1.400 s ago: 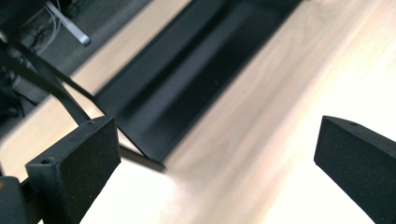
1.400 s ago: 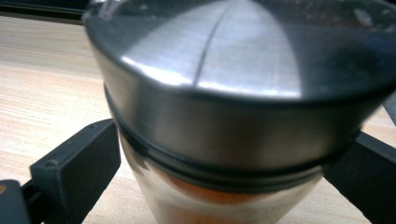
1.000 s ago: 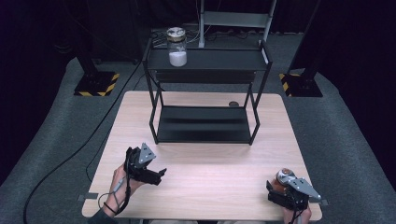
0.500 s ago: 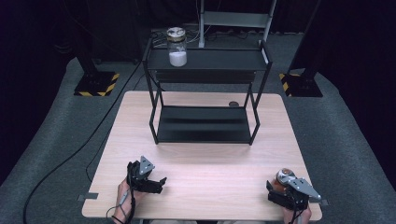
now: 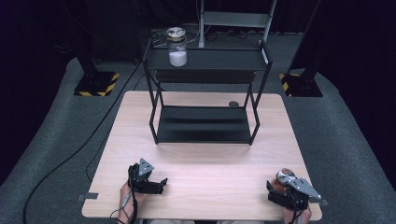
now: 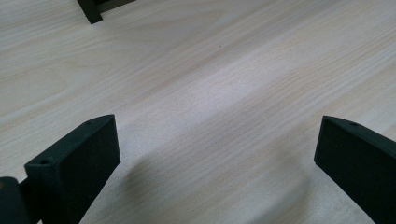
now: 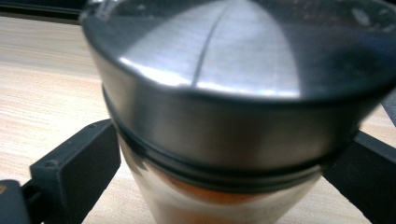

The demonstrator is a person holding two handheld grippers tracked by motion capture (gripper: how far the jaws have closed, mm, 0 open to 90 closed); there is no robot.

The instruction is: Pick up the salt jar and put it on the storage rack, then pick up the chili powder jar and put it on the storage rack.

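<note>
A glass jar with a metal lid and orange contents (image 5: 282,178) stands at the table's front right corner. My right gripper (image 5: 279,187) is shut on it, and in the right gripper view the jar (image 7: 210,74) sits tight between both black jaws of this gripper (image 7: 219,179). My left gripper (image 5: 161,185) rests low near the front left edge, open, its jaws pointing right. The left gripper view has that gripper (image 6: 217,154) over bare wood with nothing between the jaws. A second jar with white powder (image 5: 177,46) stands on the left of the top shelf of the black rack (image 5: 219,59).
The rack's lower shelf (image 5: 203,123) sits on the far half of the wooden table (image 5: 205,163). A small dark round object (image 5: 233,103) lies on the table behind the rack. Cables trail over the grey floor on the left.
My left gripper has drawn back toward the table's front edge and moved a little to the right. The right gripper and its jar have stayed put.
</note>
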